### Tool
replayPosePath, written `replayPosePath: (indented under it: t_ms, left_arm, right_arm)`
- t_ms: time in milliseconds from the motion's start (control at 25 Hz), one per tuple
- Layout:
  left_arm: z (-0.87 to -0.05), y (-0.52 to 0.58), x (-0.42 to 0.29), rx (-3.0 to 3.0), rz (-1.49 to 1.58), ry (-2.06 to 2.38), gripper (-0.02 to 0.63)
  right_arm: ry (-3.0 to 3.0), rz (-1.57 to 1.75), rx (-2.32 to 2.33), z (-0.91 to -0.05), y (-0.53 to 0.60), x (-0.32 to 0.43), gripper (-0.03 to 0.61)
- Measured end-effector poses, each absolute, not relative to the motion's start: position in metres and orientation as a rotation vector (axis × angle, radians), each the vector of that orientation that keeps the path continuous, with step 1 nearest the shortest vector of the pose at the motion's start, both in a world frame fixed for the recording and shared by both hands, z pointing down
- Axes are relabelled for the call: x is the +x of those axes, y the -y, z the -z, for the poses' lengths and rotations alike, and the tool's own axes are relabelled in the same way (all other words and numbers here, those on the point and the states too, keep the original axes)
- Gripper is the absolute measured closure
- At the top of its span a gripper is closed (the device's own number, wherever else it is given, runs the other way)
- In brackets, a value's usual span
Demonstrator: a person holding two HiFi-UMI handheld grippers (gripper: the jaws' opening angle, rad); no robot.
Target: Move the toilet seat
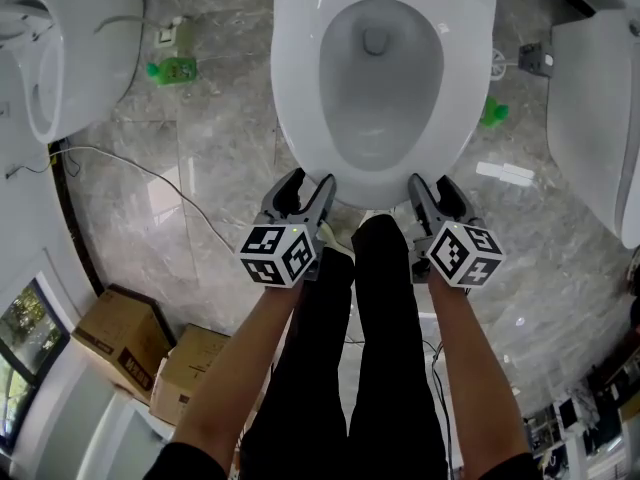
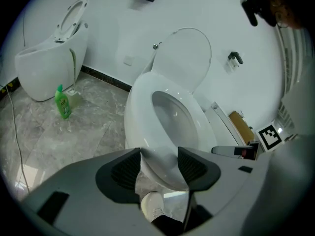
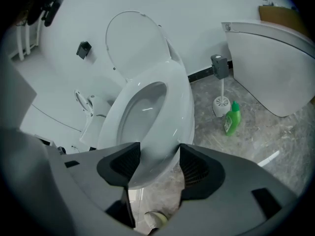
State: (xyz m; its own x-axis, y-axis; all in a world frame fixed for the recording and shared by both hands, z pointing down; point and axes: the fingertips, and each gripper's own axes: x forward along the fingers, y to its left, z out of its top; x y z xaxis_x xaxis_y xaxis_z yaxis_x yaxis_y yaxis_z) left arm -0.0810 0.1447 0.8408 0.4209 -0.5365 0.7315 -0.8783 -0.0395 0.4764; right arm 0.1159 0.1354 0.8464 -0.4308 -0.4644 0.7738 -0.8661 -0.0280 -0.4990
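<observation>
- Overhead, head view: the left tongs (image 1: 308,185) and right tongs (image 1: 433,187) sit side by side at the near front edge of the toilet, one either side of the person's legs. The toilet seat (image 1: 300,88) lies flat on the bowl, with its front lip right at the tips (contact can't be told from up here).
- Left gripper view: the left tongs (image 2: 158,163) are spread and the pads press on nothing. The front curve of the toilet seat (image 2: 140,107) shows through the gap, at the tips or just past them. The lid (image 2: 184,58) stands upright behind it, against the wall.
- Right gripper view: same story. The right tongs (image 3: 160,159) are spread wide and nothing is pinched. The seat's front edge (image 3: 179,97) fills the gap between the pads, and the lid (image 3: 135,43) is up.
- Step (my read): the seat is down and unheld with both tongs lined up on its front lip. That means either a pre-grasp or a finished lowering, and the frames alone don't settle which.
- Next move, if the seat is to go up: slide both tips around the lip, catching the seat only and not the bowl rim under it. Then close evenly and swing it up towards the lid.
</observation>
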Motion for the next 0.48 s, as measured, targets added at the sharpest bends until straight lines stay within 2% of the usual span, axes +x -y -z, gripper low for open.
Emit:
replayPosePath:
  t_ms: [200,480]
  left_arm:
    - [-0.8389,-0.1437,-0.0813,1.711,-0.452,1.227,0.367]
    - [-0.8362,-0.1424,-0.0798,1.677,-0.439,1.228,0.368]
  right_arm:
    - [1.841,-1.629,1.411,-0.8488,-0.1376,0.1134,0.325]
    - [1.794,-1.721,1.464,-0.8455,-0.1389,0.1136,0.344]
